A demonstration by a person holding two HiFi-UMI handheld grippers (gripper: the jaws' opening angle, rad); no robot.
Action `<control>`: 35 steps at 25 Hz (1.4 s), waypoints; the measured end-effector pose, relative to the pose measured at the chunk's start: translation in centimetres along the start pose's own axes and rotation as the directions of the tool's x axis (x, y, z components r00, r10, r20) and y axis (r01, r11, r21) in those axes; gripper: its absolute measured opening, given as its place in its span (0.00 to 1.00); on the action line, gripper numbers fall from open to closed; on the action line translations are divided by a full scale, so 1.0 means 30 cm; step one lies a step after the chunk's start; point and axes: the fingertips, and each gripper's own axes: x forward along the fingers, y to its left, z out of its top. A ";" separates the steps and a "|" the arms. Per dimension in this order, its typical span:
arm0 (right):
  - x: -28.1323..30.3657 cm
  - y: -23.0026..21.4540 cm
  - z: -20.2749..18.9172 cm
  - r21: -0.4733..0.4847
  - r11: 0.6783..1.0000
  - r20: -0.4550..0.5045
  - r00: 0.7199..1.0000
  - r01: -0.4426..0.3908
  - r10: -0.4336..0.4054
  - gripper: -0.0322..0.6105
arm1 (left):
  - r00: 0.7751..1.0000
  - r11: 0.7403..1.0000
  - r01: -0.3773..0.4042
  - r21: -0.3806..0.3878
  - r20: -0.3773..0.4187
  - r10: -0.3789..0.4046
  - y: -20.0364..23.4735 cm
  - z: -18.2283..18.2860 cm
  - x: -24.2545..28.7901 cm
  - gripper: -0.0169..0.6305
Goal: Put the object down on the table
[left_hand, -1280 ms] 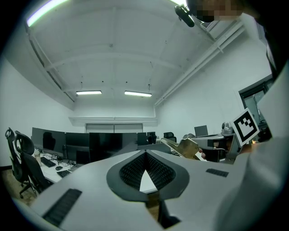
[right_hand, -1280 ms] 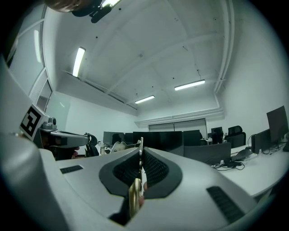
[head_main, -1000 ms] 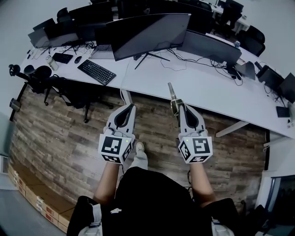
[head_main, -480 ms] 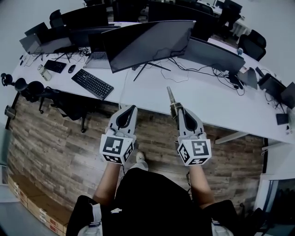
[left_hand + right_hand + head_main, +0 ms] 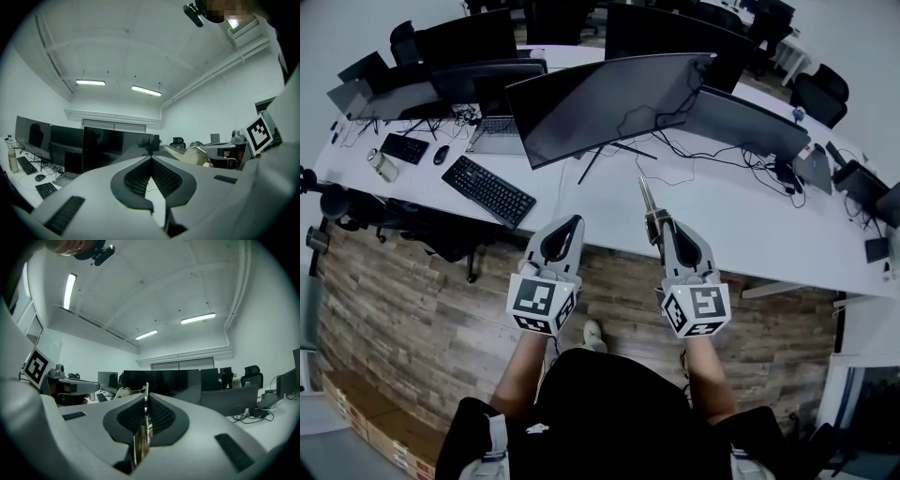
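Right now the right gripper (image 5: 664, 226) pinches a thin, flat metal tool (image 5: 648, 199) — shiny grey at the pointy tip, gold lower down. Seen from the head view, the tip sticks out over the front edge of the long white table (image 5: 722, 220). The left gripper (image 5: 571, 225) is squeezed together with nothing inside, just at that same edge, above the brown plank floor (image 5: 422, 300). A bare smooth patch of table lies past the tip — the big curved black screen (image 5: 609, 98) and flat keyboard (image 5: 487, 190) sit further in.
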 end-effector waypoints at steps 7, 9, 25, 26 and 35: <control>0.133 0.007 -0.020 0.004 1.000 -0.014 1.000 0.020 -0.020 0.09 | 1.000 1.000 0.019 -0.013 -0.017 -0.019 0.114 -0.026 0.078 0.05; 0.158 0.014 -0.029 0.007 1.000 -0.018 1.000 0.022 -0.022 0.09 | 1.000 1.000 0.023 -0.015 -0.018 -0.023 0.135 -0.032 0.089 0.05; 0.191 0.011 -0.088 0.026 0.999 -0.048 0.998 0.033 -0.032 0.09 | 0.998 0.999 0.036 -0.026 -0.058 -0.037 0.159 -0.105 0.113 0.05; 0.194 0.007 -0.093 0.028 0.999 -0.051 0.998 0.032 -0.030 0.09 | 0.997 0.999 0.035 -0.027 -0.062 -0.037 0.159 -0.108 0.118 0.05; 0.265 -0.069 -0.145 0.032 0.999 -0.091 0.996 0.003 0.000 0.09 | 0.997 0.998 0.023 -0.057 -0.076 -0.028 0.153 -0.150 0.216 0.05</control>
